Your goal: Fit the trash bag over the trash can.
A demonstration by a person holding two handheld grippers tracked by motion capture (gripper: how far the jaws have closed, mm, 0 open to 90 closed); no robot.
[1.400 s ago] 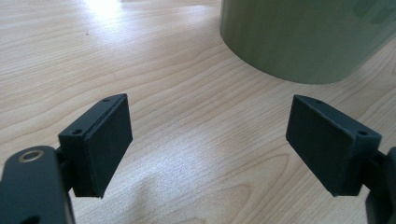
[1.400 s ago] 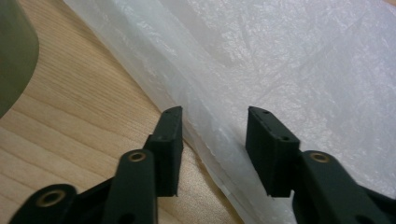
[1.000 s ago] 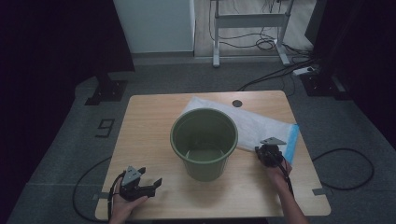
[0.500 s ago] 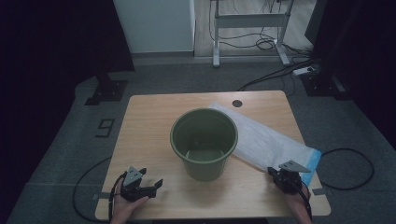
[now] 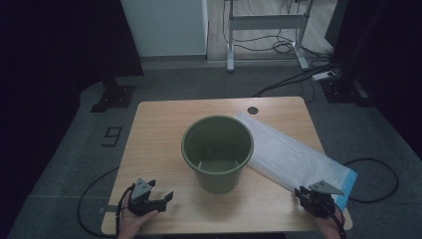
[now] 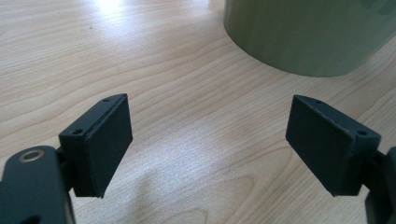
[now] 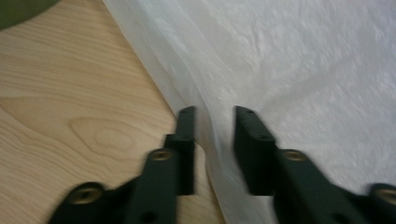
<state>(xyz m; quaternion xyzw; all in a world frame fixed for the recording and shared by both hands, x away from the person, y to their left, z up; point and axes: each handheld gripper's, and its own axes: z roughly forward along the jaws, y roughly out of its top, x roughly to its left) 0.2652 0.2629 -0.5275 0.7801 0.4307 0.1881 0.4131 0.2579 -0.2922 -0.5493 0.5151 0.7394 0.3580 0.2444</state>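
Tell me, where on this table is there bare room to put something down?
The left half of the table is bare wood, from the far edge down to the left tool, beside the green bucket. A strip runs behind the bucket. The right side is crowded: the white bag covers it, the right tool at its edge.

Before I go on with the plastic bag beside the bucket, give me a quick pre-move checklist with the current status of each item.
1. Bag pulled out flat beside the bucket: ok.
2. Right tongs have just been opening; the bag's edge lies between the jaws, pads not pressing on it: ok.
3. Bag's blue end hangs past the table edge: not ok.
4. Left tongs open, nothing between the jaws: ok.
5. Bucket upright: ok.
6. Bag mouth open: cannot tell.
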